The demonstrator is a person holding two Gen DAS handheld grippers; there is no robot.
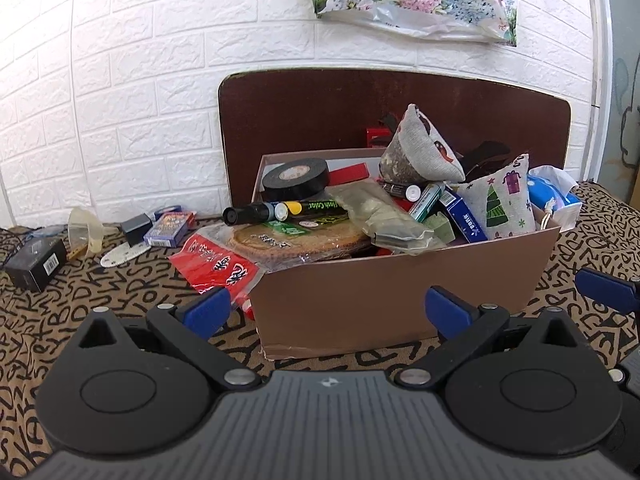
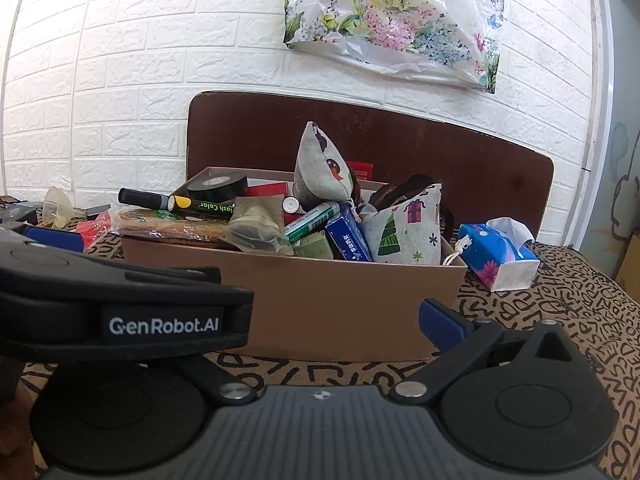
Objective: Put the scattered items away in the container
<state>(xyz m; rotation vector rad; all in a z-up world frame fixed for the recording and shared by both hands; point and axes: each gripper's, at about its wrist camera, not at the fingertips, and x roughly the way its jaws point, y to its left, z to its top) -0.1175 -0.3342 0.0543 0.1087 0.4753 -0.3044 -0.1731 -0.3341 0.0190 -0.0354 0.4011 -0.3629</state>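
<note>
the left gripper point(image 1: 328, 308) is spread wide with nothing in it, and the right gripper point(image 2: 340, 320) looks spread and empty too, though the other tool covers its left finger. both hang low in front of the cardboard box point(image 1: 400, 280), which sits at about 12 o'clock from each camera. the box is heaped past its rim: a roll of black tape point(image 1: 296, 178), a marker pen point(image 1: 280, 210), a tree-print pouch point(image 1: 500, 200) and a red snack bag point(image 1: 216, 266) that droops over the 9 o'clock side. things not yet put away are the tissue pack point(image 2: 496, 254) just beside the box at 3 o'clock, and, far off toward 10 o'clock in the left view, a card pack point(image 1: 168, 229), a black box point(image 1: 36, 264) and a clear funnel point(image 1: 86, 230). i think the next step is to fetch one of these. the tissue pack is soft, so pinch its middle gently. lay it on a flat spot in the box, not on the tall pile, or things may slide out. the table cloth point(image 1: 80, 340) has black squiggles that could hide small bits.
</note>
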